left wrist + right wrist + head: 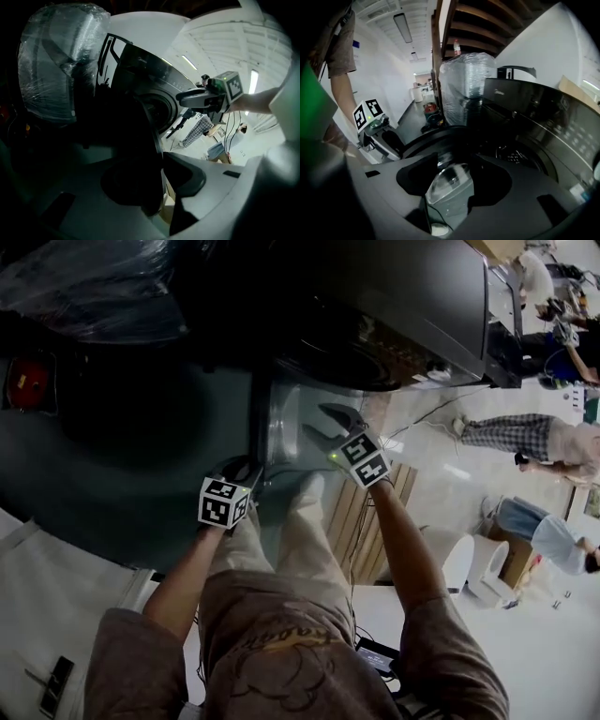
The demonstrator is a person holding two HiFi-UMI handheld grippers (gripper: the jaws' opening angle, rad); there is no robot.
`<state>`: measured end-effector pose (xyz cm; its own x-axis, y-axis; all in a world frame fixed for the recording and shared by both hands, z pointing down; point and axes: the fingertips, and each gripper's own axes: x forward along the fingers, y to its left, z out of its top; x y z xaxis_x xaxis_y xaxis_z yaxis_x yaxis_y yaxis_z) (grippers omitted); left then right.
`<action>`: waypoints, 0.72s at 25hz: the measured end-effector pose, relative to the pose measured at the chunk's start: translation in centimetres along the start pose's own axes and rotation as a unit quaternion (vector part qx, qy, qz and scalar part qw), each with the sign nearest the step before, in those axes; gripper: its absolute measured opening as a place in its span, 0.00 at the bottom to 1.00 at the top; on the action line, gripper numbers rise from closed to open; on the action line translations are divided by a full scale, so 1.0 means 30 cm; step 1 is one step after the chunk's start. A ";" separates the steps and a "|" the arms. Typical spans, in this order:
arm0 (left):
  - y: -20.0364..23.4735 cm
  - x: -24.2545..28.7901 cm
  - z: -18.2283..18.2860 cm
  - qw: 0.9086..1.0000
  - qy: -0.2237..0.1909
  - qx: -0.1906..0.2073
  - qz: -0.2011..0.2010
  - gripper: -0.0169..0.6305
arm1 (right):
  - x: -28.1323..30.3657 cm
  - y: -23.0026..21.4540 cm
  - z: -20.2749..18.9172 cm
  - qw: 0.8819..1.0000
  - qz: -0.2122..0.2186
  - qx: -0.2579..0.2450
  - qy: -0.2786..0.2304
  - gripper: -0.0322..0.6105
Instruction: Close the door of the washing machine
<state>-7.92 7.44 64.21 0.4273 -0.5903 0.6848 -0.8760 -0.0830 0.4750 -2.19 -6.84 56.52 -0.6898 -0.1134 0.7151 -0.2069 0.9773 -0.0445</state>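
1. A dark-fronted, front-loading washing machine [412, 306] stands ahead of the person, and its round drum mouth [375, 357] is uncovered.
2. The round dark-rimmed door with a clear glass bowl [289, 423] stands swung well out from the machine front. The head view sees it almost edge-on — nowhere near the latch.
3. Left tongs [240, 472] sit at the door's outer rim. In the left gripper view the dark rim runs between the jaws, and they look clenched on it, though the dimness leaves some doubt.
4. Right tongs [328, 426] are on the inner side, jaws spread wide with the glass bowl between them. The pads are off it, so they are released and grasp nothing.
5. Progress, as I judge it: both hands are in position, but the closing swing is barely begun, if at all. Left to do — carry the door through its arc to the drum mouth and press until it catches.
6. The right tongs lie between door and machine and would need to clear out first.
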 end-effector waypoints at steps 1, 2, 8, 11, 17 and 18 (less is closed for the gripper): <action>-0.020 0.014 0.001 1.000 0.004 0.002 -0.007 0.23 | -0.025 -0.011 -0.028 1.000 -0.010 0.011 -0.001 0.38; -0.040 0.027 0.005 1.000 0.008 0.003 -0.015 0.24 | -0.050 -0.021 -0.055 1.000 -0.019 0.022 -0.002 0.38; -0.153 0.109 0.037 0.998 0.024 0.015 -0.050 0.23 | -0.180 -0.064 -0.196 0.995 -0.064 0.078 -0.015 0.38; -0.207 0.162 0.061 0.997 0.026 0.026 -0.064 0.24 | -0.232 -0.081 -0.269 0.991 -0.076 0.107 -0.021 0.38; -0.302 0.258 0.110 0.996 0.029 0.032 -0.074 0.25 | -0.314 -0.099 -0.396 0.986 -0.078 0.141 -0.041 0.38; -0.312 0.274 0.124 0.996 0.028 0.031 -0.074 0.25 | -0.326 -0.104 -0.411 0.986 -0.076 0.145 -0.045 0.38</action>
<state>2.96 0.37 63.34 0.5636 -0.5221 0.6401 -0.8135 -0.2163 0.5398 13.76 -6.56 58.26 -0.6912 -0.2822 0.6653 -0.4930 0.8572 -0.1487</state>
